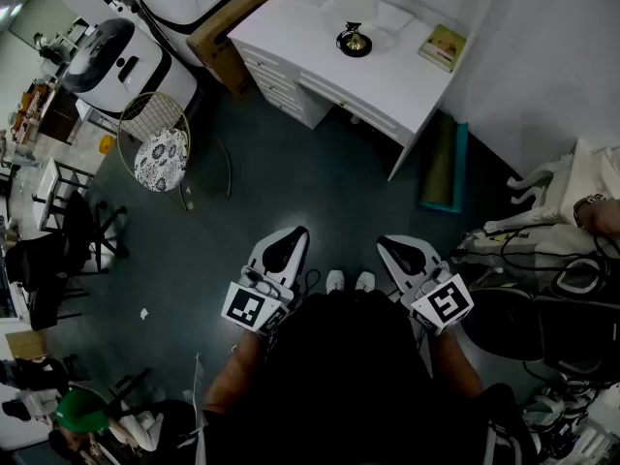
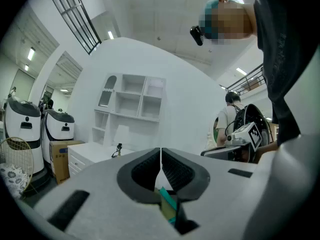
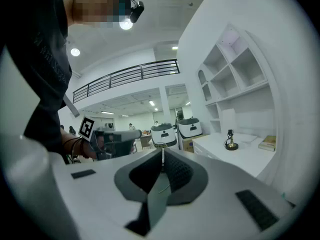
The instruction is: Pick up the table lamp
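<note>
**Head view, left to right; places are given from the white worktop (image 1: 387, 76).**

- **Far left of the worktop:** two white rounded machines (image 1: 121, 61). Nearer the person stands a wire chair (image 1: 145, 114) with a patterned cushion (image 1: 160, 158).
- **Against the worktop's left end:** a cardboard box (image 1: 228, 27).
- **Well in front of the worktop, over the dark floor (image 1: 291, 172):** the left gripper (image 1: 289, 240) is held about level at the person's waist. It points toward the worktop. The left gripper view shows its jaws clenched, pad against pad, with nothing between them.
- **Just right of the left gripper, equally far from the worktop:** the toes of the person's white shoes (image 1: 349, 281).
- **On the worktop, near its middle:** the table lamp (image 1: 354, 39) stands upright on a dark round base with a brass-coloured stem. It is untouched and well apart from both grippers. Both gripper views show it small and distant on the worktop, below a white shelf unit (image 2: 132, 101) that rises from the worktop's back edge.
- **Well in front of the worktop, right of the shoes:** the right gripper (image 1: 402, 250) points toward the worktop, level with the left gripper. The right gripper view shows its jaws clenched and empty.
- **On the worktop's right end:** a book (image 1: 443, 46) lies flat.
- **Beside the worktop's right leg:** a rolled green mat (image 1: 444, 163) is on the floor.
</note>
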